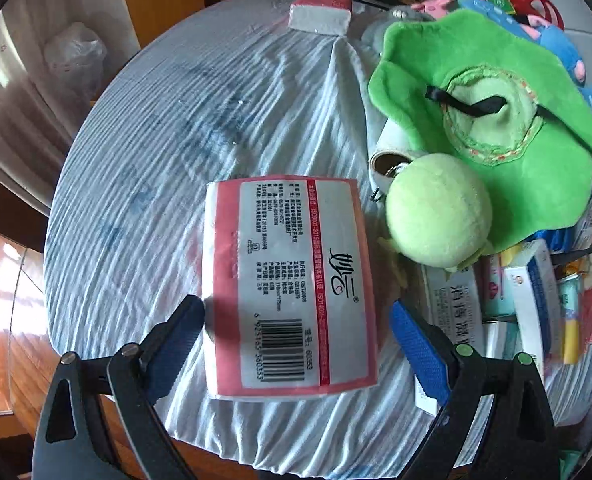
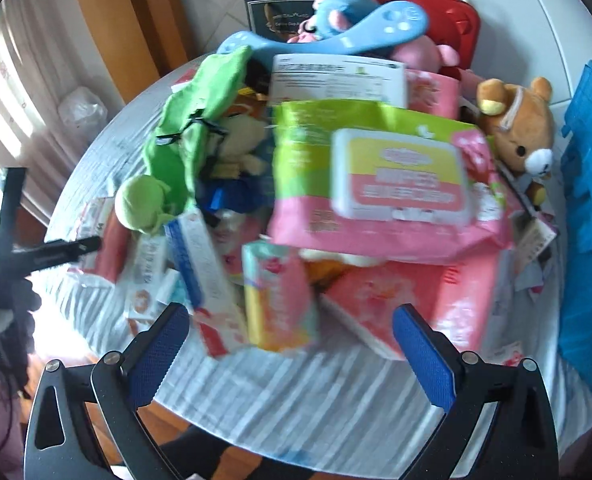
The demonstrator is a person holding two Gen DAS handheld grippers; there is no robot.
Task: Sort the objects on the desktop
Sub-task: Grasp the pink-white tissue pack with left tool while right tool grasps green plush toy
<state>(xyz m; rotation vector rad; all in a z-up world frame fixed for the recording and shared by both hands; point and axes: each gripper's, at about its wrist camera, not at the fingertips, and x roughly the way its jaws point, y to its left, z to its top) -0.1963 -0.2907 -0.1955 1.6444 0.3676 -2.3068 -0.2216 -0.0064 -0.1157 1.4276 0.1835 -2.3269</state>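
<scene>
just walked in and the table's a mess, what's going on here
A person is sorting a cluttered round table, a two-finger gripper in each hand. The left gripper is open, its fingers either side of a pink-and-white tissue pack lying label up on the cloth, not gripping it. The right gripper is open too, over the heap of wipes packs, boxes and plush toys, holding nothing. A green plush frog lies beside the tissue pack.

A round table draped in wrinkled white cloth (image 1: 143, 208) carries a pink-and-white tissue pack (image 1: 291, 284) near its front edge, another (image 1: 320, 11) at the far edge.
</scene>
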